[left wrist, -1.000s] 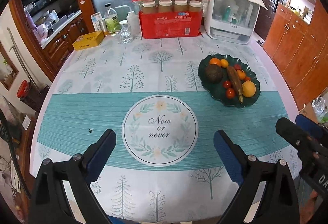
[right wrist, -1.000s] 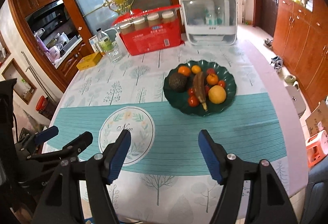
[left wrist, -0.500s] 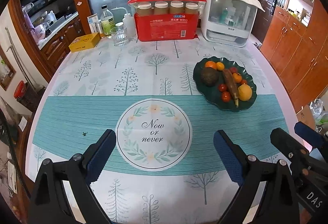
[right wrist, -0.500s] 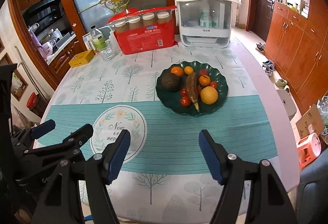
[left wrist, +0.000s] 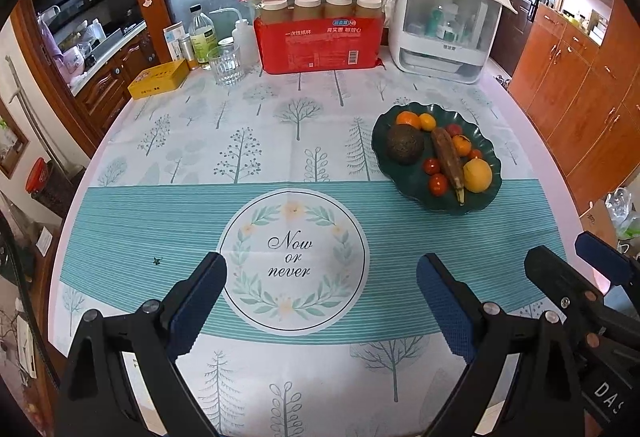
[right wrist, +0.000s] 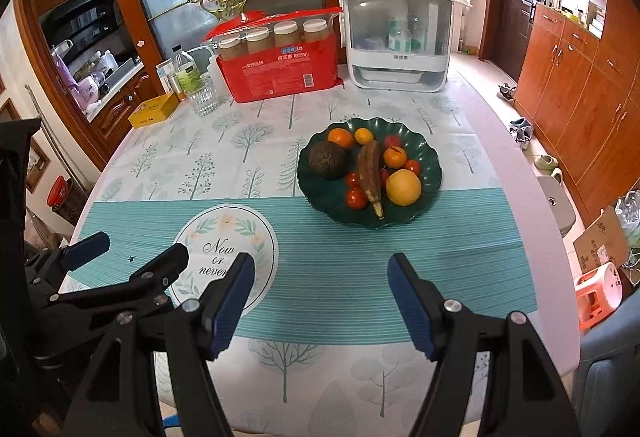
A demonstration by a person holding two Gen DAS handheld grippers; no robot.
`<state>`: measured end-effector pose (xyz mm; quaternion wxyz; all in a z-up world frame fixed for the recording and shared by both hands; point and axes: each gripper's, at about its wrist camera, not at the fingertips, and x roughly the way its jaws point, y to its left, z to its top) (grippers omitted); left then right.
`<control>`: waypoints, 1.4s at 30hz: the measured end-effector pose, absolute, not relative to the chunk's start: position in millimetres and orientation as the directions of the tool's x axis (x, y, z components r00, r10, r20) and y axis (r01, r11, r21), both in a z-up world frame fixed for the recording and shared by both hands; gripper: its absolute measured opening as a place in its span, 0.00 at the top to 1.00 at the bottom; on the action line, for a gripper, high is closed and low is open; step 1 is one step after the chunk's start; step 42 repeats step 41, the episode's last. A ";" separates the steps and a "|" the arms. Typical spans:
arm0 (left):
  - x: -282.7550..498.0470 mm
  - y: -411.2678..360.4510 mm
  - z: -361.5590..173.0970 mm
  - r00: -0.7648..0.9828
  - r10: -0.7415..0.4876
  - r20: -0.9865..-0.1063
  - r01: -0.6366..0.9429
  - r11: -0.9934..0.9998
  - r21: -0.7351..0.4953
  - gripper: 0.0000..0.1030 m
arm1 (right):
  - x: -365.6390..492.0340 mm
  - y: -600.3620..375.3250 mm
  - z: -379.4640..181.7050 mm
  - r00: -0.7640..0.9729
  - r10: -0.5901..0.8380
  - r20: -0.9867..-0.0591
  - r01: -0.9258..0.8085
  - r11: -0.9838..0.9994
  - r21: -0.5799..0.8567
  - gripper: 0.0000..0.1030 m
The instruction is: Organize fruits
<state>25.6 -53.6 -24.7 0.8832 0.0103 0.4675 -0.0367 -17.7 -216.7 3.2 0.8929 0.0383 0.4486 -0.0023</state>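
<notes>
**Both tongs spread and empty, fruit all on the plate**

I had the left tongs (left wrist: 322,297) spread wide with nothing between them, hanging above the near part of the worktop (left wrist: 168,221) over the round "Now or never" print (left wrist: 292,261). The right tongs (right wrist: 320,297) were spread and empty too, just beside the left pair.

All the fruit I could see lay on the dark green plate (right wrist: 320,193): an avocado (right wrist: 327,159), a browned banana (right wrist: 370,173), oranges, small tomatoes and a large yellow fruit (right wrist: 403,187). None lay loose on the cloth. That fitted either fruit already gathered or fruit waiting to be sorted out of the plate, so I judged no move safe to call.

The plate sat well ahead of both tongs, straight in front of the right pair and off to the right of the left pair.
</notes>
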 end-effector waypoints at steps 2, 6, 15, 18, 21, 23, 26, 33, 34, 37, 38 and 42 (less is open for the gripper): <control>26.4 -53.7 -25.5 0.560 -0.054 -0.827 0.073 0.997 -0.016 0.07 | -16.7 -217.0 3.6 0.598 0.030 -0.801 0.038 0.997 0.065 0.32; 27.0 -52.9 -26.4 0.557 -0.055 -0.829 0.074 0.997 -0.017 0.07 | -15.4 -217.3 3.1 0.596 0.030 -0.802 0.036 0.997 0.064 0.32; 27.8 -53.8 -30.8 0.549 -0.052 -0.834 0.068 0.998 -0.018 0.07 | -13.1 -219.7 0.2 0.591 0.031 -0.806 0.035 0.997 0.064 0.32; 27.7 -54.7 -32.0 0.546 -0.052 -0.836 0.068 0.998 -0.017 0.07 | -13.1 -220.1 -1.0 0.587 0.034 -0.809 0.036 0.997 0.068 0.32; 27.4 -55.9 -33.3 0.543 -0.051 -0.838 0.069 0.997 -0.016 0.07 | -13.2 -222.1 -3.3 0.583 0.037 -0.812 0.038 0.997 0.073 0.32; 26.8 -55.7 -33.8 0.542 -0.049 -0.839 0.069 0.998 -0.014 0.07 | -12.7 -222.6 -4.8 0.581 0.038 -0.813 0.039 0.996 0.075 0.32; 27.0 -56.0 -33.9 0.543 -0.050 -0.838 0.068 0.998 -0.016 0.07 | -12.3 -222.8 -5.4 0.580 0.039 -0.814 0.038 0.996 0.075 0.32; 27.5 -56.3 -34.0 0.542 -0.049 -0.839 0.068 0.998 -0.014 0.07 | -10.7 -224.3 -6.0 0.578 0.042 -0.815 0.037 0.996 0.077 0.32; 26.9 -56.0 -34.9 0.541 -0.047 -0.840 0.066 0.998 -0.013 0.07 | -10.6 -224.6 -6.2 0.577 0.042 -0.815 0.036 0.996 0.077 0.32; 26.7 -56.2 -38.7 0.537 -0.042 -0.842 0.062 0.998 -0.010 0.07 | -12.3 -224.8 -10.2 0.573 0.050 -0.818 0.030 0.996 0.082 0.32; 26.3 -55.8 -39.7 0.536 -0.040 -0.843 0.061 0.998 -0.009 0.07 | -11.0 -225.1 -11.9 0.572 0.052 -0.819 0.029 0.996 0.083 0.32; 27.1 -55.9 -40.6 0.532 -0.034 -0.846 0.056 0.998 -0.005 0.07 | -8.9 -226.6 -14.4 0.567 0.059 -0.822 0.022 0.996 0.087 0.32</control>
